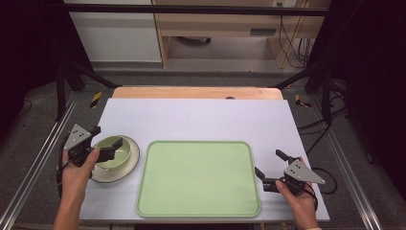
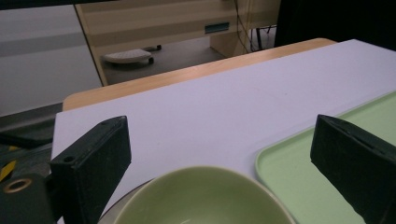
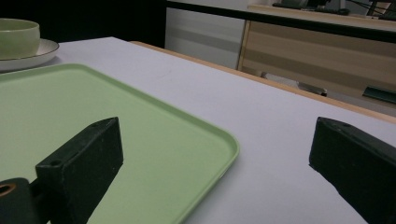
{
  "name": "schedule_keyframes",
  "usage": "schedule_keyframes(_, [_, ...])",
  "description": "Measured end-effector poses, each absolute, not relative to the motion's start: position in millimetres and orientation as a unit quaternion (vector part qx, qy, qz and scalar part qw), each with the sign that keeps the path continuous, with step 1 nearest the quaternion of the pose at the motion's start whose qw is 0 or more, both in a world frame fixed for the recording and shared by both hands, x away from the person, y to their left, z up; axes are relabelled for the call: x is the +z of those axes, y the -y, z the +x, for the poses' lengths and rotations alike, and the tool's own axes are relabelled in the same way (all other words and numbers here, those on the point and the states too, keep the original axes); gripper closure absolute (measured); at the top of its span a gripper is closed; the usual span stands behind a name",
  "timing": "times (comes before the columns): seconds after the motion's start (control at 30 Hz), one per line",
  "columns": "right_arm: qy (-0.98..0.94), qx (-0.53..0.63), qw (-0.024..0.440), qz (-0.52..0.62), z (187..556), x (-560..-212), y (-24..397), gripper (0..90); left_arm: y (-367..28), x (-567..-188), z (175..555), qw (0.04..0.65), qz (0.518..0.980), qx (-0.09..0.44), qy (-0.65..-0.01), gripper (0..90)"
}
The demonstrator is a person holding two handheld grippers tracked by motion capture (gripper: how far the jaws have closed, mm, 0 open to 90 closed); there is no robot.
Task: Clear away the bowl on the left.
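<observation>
left gripper (image 1: 111, 146): jaws spread over green bowl (image 1: 115, 152) on saucer (image 1: 125, 167), left of tray (image 1: 198, 178) | right gripper (image 1: 269, 168): spread at tray's right edge | advice: centre on rim before closing

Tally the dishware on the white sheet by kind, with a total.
Green bowl: 1
Cream plate under the bowl: 1
Green tray: 1
Total: 3
</observation>
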State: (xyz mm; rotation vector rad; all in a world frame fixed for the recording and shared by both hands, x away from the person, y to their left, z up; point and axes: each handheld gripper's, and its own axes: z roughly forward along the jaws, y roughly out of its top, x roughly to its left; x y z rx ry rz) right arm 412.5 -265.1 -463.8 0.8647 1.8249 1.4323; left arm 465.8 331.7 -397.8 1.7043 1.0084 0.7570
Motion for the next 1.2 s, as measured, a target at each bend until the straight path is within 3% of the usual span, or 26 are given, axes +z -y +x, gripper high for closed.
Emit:
schedule_keyframes(0.4, [-0.699,0.544,0.327,0.329,411.8,-462.5,265.1,3.0,-359.5,-410.2,462.3,0.443,0.695,0.318,-0.469,6.1])
schedule_keyframes(0.67, [-0.696,0.545,0.329,0.333,410.7,-461.5,266.9,3.0,-367.7,-423.6,467.6,0.426,0.689,0.295,-0.507,6.6])
schedule_keyframes(1.2, [-0.701,0.540,0.323,0.334,412.1,-462.9,266.4,3.1,-373.8,-437.4,472.1,0.404,0.693,0.278,-0.529,7.7])
